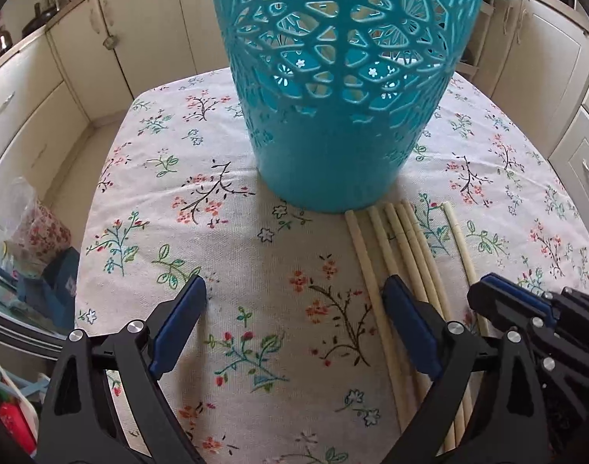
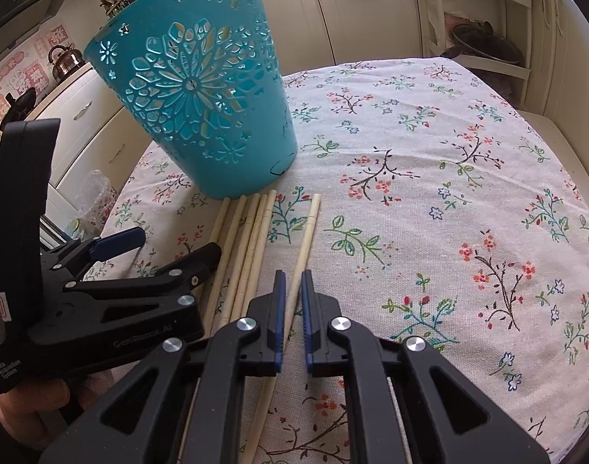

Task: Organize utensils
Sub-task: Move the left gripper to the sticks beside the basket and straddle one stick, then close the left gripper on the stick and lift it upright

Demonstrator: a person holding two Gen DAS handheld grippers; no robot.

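A teal cut-out plastic holder (image 1: pixel 333 89) stands on the floral tablecloth (image 1: pixel 178 212); it also shows in the right wrist view (image 2: pixel 201 108). Several cream chopsticks (image 1: pixel 406 255) lie side by side just in front of it (image 2: pixel 244 243). One single chopstick (image 2: pixel 306 236) lies apart to their right. My right gripper (image 2: pixel 293 274) has its jaws narrowly apart around this single chopstick, close to the cloth. My left gripper (image 1: pixel 296 290) is open and empty, left of the bundle; its right finger lies over the chopsticks.
Cream kitchen cabinets (image 1: pixel 62 89) surround the table. A plastic bag and clutter (image 1: pixel 27 224) sit beyond the left table edge. A shelf with a pan (image 2: pixel 484 38) stands at the back right. The cloth's right half (image 2: pixel 449 193) bears only its print.
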